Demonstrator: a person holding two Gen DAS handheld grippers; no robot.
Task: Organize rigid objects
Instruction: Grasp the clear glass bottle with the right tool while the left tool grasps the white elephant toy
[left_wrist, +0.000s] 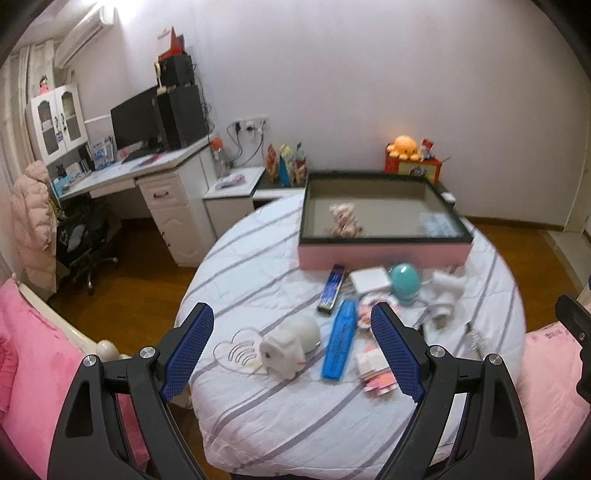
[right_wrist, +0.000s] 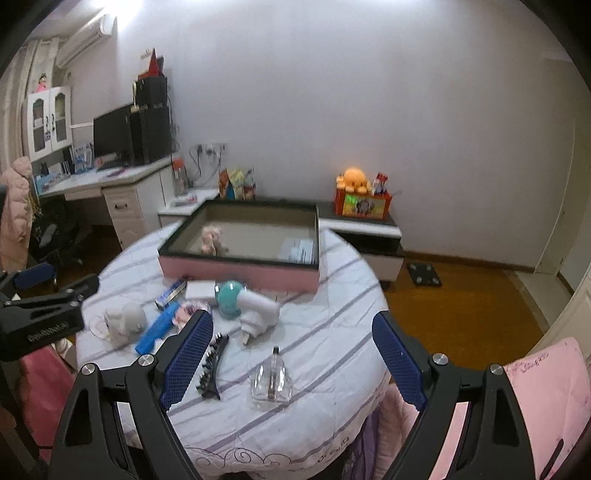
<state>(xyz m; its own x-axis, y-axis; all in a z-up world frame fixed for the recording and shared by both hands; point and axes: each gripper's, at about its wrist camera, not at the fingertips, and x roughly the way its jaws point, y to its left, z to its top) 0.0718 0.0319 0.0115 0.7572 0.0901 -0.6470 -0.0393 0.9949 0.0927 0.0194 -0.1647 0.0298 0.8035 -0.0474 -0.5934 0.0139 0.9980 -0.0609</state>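
Tongs on both sides gape wide, holding nothing. Left tongs (left_wrist: 291, 354) frame the white rabbit toy (left_wrist: 286, 352) at lower centre, blue case (left_wrist: 339, 341) lengthwise beside it; right tongs (right_wrist: 291, 356) hover farther off.

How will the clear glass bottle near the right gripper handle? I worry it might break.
The clear glass bottle lies flat on the soft striped quilt, so it probably won't roll. Smooth glass may slip between the pads. It looks rigid and probably fragile.

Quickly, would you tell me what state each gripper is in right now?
Left gripper: open, holding nothing.
Right gripper: open, holding nothing.
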